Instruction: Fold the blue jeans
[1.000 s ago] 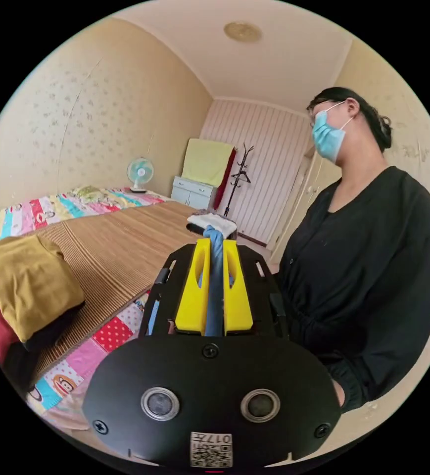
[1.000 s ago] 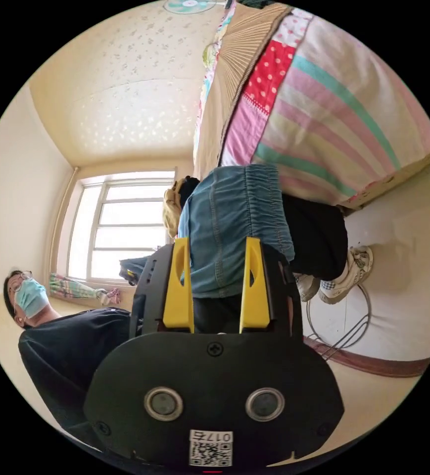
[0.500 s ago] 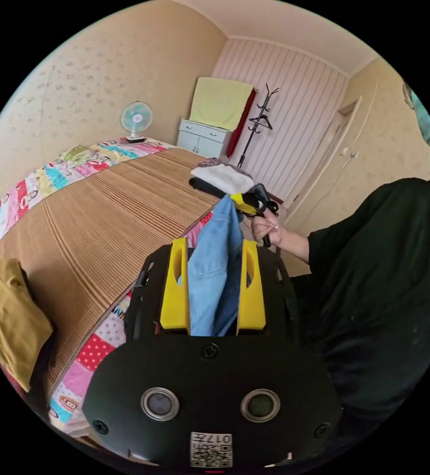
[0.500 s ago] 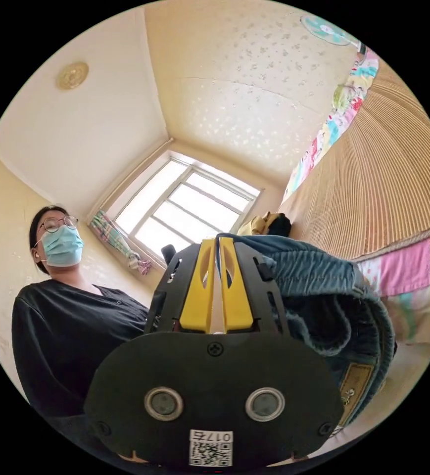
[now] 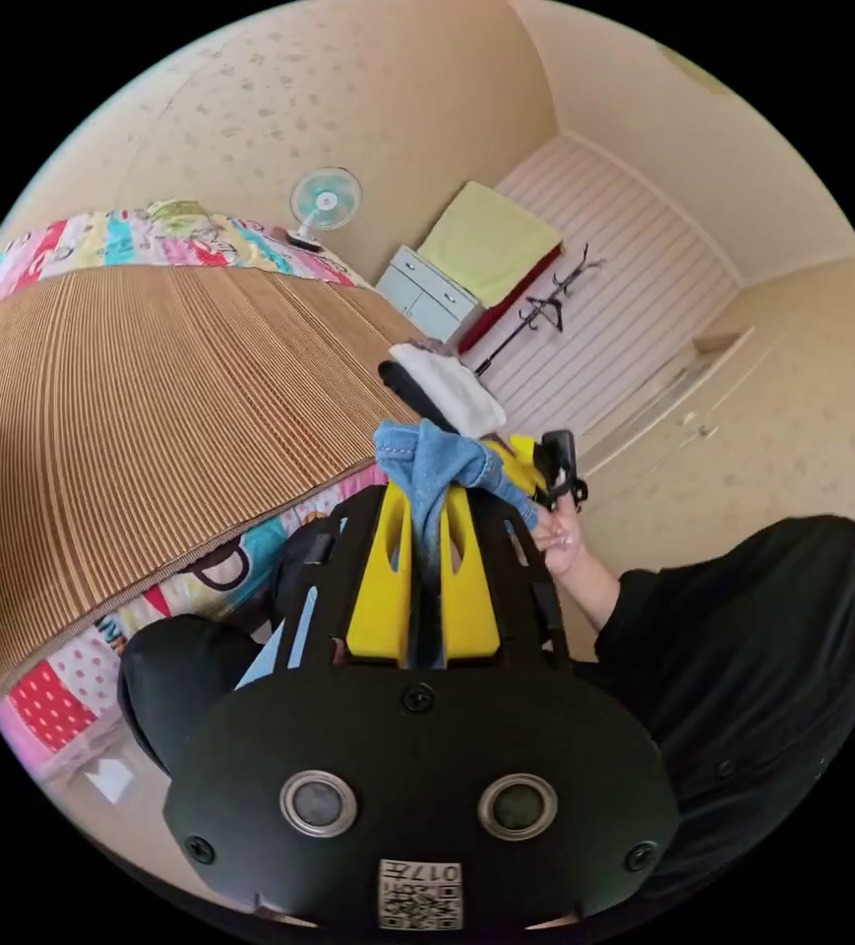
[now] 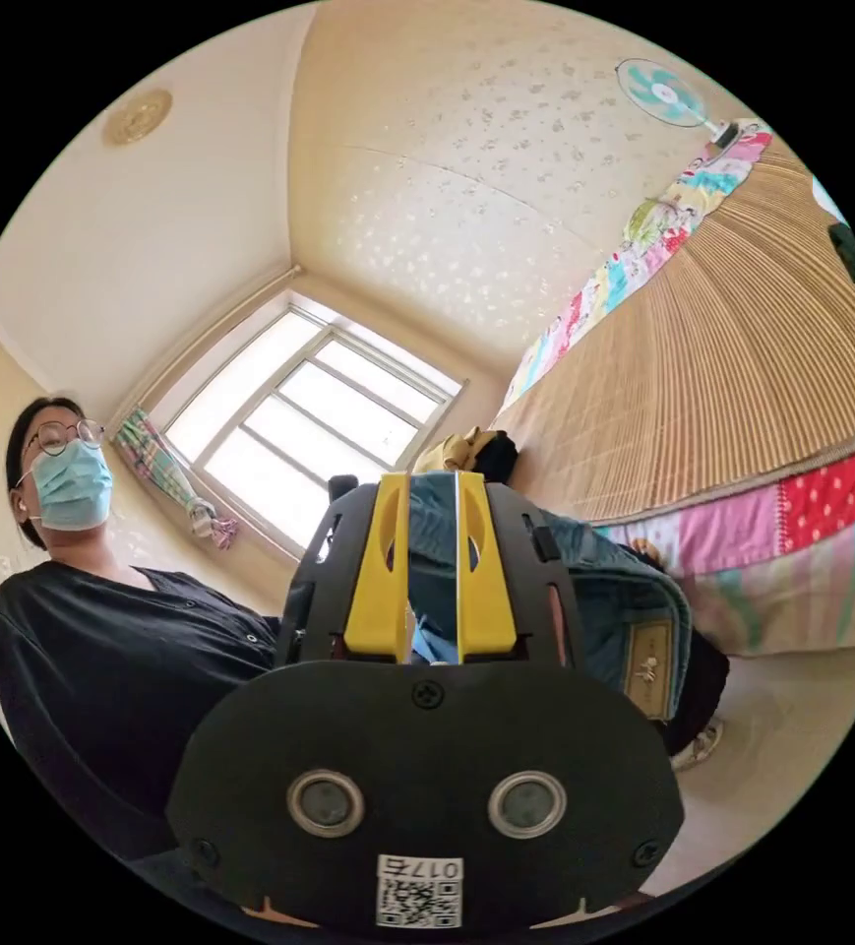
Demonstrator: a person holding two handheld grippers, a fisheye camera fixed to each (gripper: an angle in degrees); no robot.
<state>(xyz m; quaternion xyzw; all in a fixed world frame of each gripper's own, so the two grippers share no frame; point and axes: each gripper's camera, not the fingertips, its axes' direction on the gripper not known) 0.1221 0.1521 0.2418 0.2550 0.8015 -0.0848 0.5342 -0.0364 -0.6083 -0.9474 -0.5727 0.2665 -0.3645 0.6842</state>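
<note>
The blue jeans (image 5: 434,465) bunch over the tips of my left gripper (image 5: 427,489), whose yellow jaws are shut on the denim. Just beyond, the other gripper (image 5: 535,471) shows in a hand, close to the same cloth. In the right gripper view the jeans (image 6: 604,610) hang beside and below my right gripper (image 6: 434,480), their waistband and a tan patch (image 6: 646,662) showing. A strip of denim stands between its yellow jaws, which are shut on it. The jeans hang in the air beside the bed.
A bed with a woven straw mat (image 5: 142,394) and a patchwork sheet (image 6: 791,532) lies alongside. A folded white and black pile (image 5: 444,387) sits at its corner. Yellow and dark clothes (image 6: 471,451) lie near the window. A person in black (image 6: 122,669) stands close.
My left gripper's jaws closed from wide apart onto the denim, and the cloth now bunches over their tips. The right gripper's jaws stand slightly wider on a thicker strip. Both cameras tilted.
</note>
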